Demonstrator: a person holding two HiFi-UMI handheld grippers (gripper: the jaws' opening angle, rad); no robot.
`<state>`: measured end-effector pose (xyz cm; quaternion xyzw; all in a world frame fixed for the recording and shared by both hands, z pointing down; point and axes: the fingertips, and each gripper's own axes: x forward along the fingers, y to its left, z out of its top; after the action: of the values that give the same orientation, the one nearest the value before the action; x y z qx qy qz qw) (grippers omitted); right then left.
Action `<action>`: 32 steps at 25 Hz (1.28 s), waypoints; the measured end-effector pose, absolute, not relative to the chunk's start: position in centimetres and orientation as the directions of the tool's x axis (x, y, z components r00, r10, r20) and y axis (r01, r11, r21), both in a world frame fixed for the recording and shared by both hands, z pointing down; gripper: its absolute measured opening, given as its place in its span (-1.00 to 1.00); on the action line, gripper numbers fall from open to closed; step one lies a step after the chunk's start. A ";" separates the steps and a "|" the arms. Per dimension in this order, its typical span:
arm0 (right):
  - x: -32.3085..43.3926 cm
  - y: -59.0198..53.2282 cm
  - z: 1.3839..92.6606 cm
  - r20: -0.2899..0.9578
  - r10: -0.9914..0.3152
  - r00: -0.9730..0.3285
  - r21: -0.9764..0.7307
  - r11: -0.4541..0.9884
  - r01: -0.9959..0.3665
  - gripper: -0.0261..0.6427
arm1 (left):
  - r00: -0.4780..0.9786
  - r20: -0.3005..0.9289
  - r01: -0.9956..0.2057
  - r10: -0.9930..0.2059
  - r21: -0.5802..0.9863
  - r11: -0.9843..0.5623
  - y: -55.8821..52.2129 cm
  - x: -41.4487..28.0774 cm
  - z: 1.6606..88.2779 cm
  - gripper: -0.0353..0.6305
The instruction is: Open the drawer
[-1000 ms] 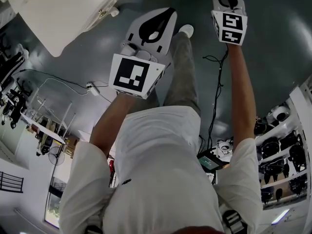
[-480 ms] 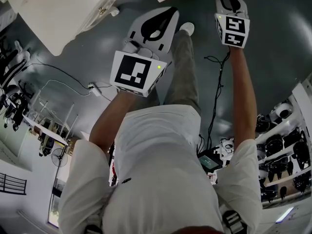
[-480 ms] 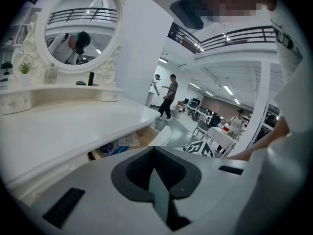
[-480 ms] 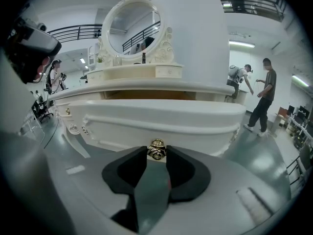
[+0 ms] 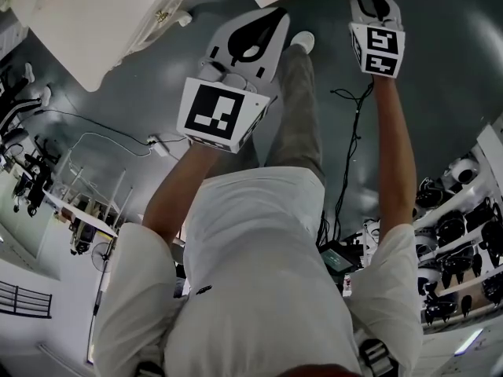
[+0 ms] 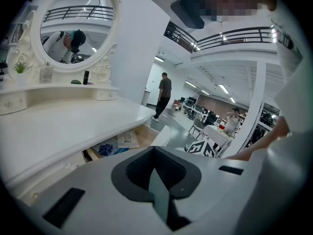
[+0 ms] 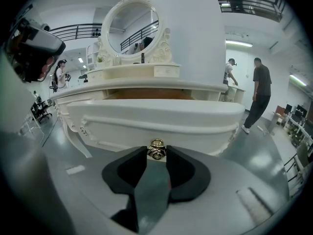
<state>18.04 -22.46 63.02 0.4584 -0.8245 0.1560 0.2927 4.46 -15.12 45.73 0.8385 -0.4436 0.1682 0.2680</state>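
1. One small round brass knob [image 7: 156,146] sits clamped between the black jaw tips of my right gripper [image 7: 156,152], which is clenched on it.
2. That knob belongs to the white curved-front wooden drawer [image 7: 156,116], which stands out from under the tabletop with its brown wooden inside showing behind the front.
3. From my left gripper view, the same drawer is seen from the side with a blue patterned item [image 6: 105,149] and a pale printed booklet [image 6: 128,140] lying in it.
4. Above it is the white ornate dressing table [image 7: 146,85], carrying an oval carved-frame mirror [image 7: 129,26].
5. My left gripper [image 6: 154,151] hangs apart from the table, its jaws closed together on nothing.
6. Below both is the dark grey glossy floor [image 5: 440,69].
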 end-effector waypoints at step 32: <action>21.8 -17.5 63.3 0.664 -0.663 -0.346 0.040 0.493 -0.869 -0.52 | 0.576 0.513 -0.815 -0.637 0.297 -0.498 -12.4 4.5 44.7 -0.87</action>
<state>21.83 -17.53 63.31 0.4765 -0.8040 0.1627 0.3162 4.45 -12.44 44.69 0.8484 -0.4277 0.1705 0.2612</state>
